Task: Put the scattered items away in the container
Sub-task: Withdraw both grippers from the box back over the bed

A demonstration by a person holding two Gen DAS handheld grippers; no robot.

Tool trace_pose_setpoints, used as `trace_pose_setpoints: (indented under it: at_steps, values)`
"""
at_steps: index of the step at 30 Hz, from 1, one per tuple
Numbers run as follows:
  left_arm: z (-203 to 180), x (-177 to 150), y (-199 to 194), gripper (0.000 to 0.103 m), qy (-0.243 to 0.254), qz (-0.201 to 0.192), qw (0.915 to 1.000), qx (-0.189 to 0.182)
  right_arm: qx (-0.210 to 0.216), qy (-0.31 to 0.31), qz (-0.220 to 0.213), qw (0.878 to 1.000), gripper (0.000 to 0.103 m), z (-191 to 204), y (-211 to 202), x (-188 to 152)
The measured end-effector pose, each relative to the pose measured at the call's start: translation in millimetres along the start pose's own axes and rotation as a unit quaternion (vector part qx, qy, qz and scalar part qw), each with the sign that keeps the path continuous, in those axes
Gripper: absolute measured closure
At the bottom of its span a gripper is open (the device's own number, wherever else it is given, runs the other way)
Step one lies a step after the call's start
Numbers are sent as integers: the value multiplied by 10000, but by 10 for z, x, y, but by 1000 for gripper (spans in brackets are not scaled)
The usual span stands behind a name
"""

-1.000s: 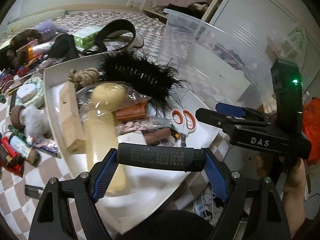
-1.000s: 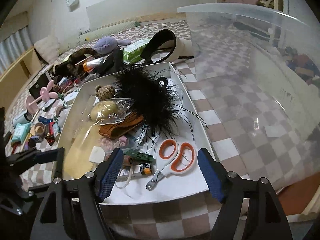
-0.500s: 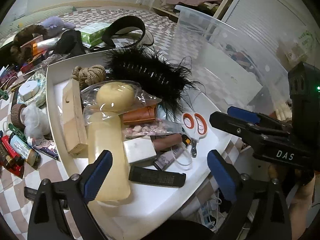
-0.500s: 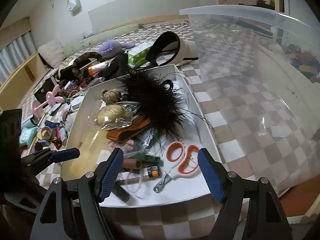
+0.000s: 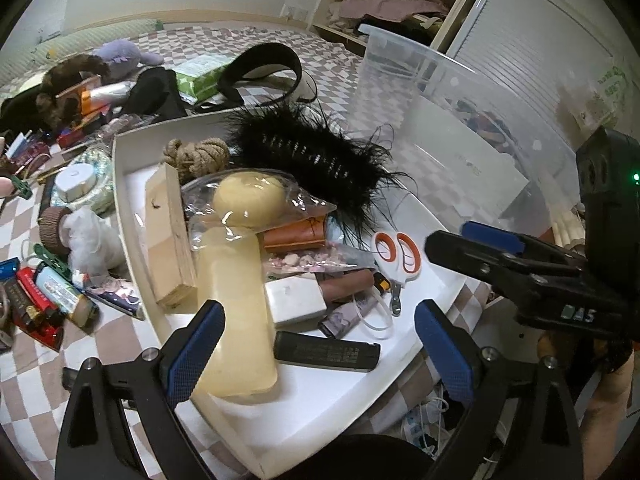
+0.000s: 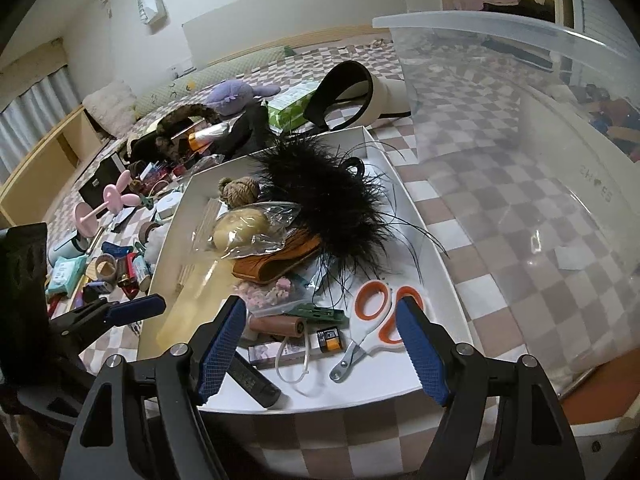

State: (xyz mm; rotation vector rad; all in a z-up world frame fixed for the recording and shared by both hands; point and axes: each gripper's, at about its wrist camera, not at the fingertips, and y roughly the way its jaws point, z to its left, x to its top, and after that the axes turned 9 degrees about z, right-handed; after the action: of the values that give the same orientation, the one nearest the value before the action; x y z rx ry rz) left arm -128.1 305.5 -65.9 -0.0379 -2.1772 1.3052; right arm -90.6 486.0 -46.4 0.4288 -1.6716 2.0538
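A white box (image 5: pixel 344 408) (image 6: pixel 424 240) lies on the checkered surface and holds many items. A black bar-shaped device (image 5: pixel 326 351) (image 6: pixel 256 380) lies in its near corner. Near it are orange-handled scissors (image 5: pixel 396 258) (image 6: pixel 376 320), a black feather piece (image 5: pixel 312 156) (image 6: pixel 332 200), a yellow bagged object (image 5: pixel 236 280) and a wooden block (image 5: pixel 168 240). My left gripper (image 5: pixel 316 344) is open and empty, just above the black device. My right gripper (image 6: pixel 320 336) is open and empty over the box's near end, and shows in the left wrist view (image 5: pixel 472 240).
Scattered items lie left of the box: tubes and small bottles (image 5: pixel 52 296), a white fluffy toy (image 5: pixel 90 236), a pink stand (image 6: pixel 108 204), plush toys (image 6: pixel 236 96). A black and white visor (image 6: pixel 352 96) and a green pack (image 6: pixel 292 104) lie behind. A large clear plastic tub (image 6: pixel 540 140) stands right.
My left gripper has opened and let go of the black device, which now lies in the box. The left gripper has drawn back a little. The right gripper stayed open.
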Motion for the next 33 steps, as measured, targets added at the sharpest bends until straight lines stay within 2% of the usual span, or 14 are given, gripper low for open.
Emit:
trace_pose_setpoints:
  at_steps: [1,4,6,12,15,26,33]
  values:
    - [5,-2,-15,5,-9,-21,10000,15,6,9,-24,10000,7,4,-10,-1]
    - [20,-9,-59,1,-34,-83,9999,61,23,34,-97,9999,6,16,-41,-4]
    - [36,-16,-96,1,-55,-127,9999,96,35,51,-145,9999,0,23,-62,-7]
    - [90,-66,-212,1,-8,-282,9992,277,251,60,-380,9989,0,123,-132,-20]
    - [110,-96,-279,1,68,-399,9980,486,326,5,-412,9986,0,204,-135,-29]
    - [396,-236,-587,1,53,-676,9957,624,403,-14,-728,9965,0,417,-189,-78]
    - [668,-364,-835,1,57,-756,9933,871,536,-198,-654,9962,0,674,-178,-69]
